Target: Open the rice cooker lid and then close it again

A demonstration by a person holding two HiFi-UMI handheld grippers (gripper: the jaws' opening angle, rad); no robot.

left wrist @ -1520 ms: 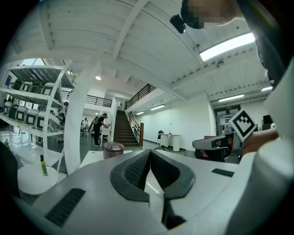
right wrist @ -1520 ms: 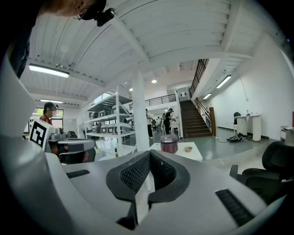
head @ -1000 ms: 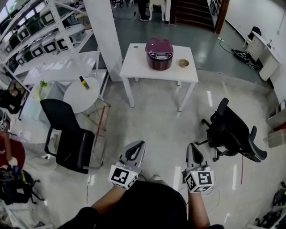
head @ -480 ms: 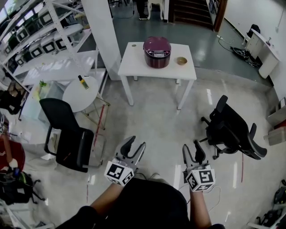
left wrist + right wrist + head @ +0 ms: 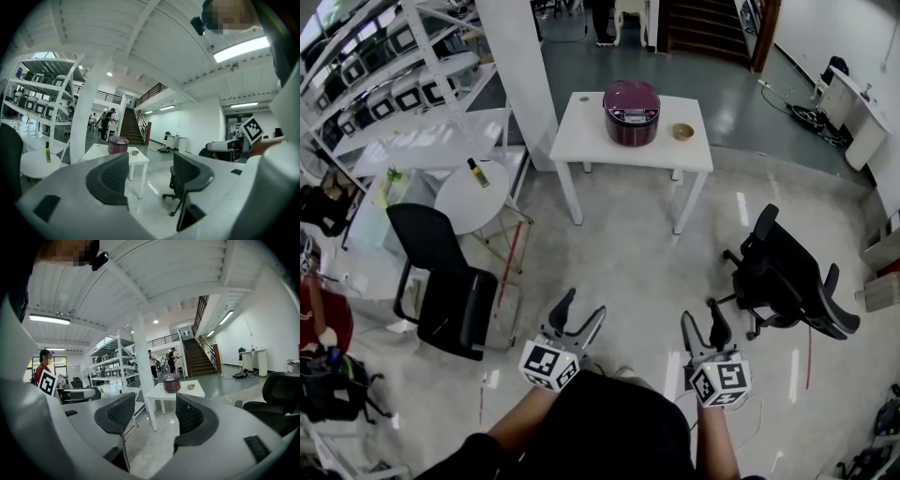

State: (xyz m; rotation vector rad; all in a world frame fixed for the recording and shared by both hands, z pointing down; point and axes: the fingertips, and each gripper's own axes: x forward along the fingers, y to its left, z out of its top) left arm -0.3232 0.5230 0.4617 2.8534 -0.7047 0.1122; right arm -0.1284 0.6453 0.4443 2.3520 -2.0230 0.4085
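Observation:
A maroon rice cooker [image 5: 632, 112] with its lid down stands on a white table [image 5: 591, 141] far ahead; it also shows small as the rice cooker [image 5: 118, 145] in the left gripper view and the rice cooker [image 5: 171, 382] in the right gripper view. My left gripper [image 5: 579, 311] and right gripper [image 5: 702, 319] hang close to my body over the floor, well short of the table. The jaws of both are opening, and nothing is between them. Each carries a marker cube.
A small wooden bowl [image 5: 683, 131] sits on the table right of the cooker. A black chair [image 5: 441, 281] stands at the left and a black office chair [image 5: 787, 277] at the right. A round white side table [image 5: 464, 202] with a bottle, shelving [image 5: 375, 66] and a white pillar [image 5: 517, 75] are at the left.
Both grippers went from shut to open. Both sank a little and drew slightly nearer to my body in the head view.

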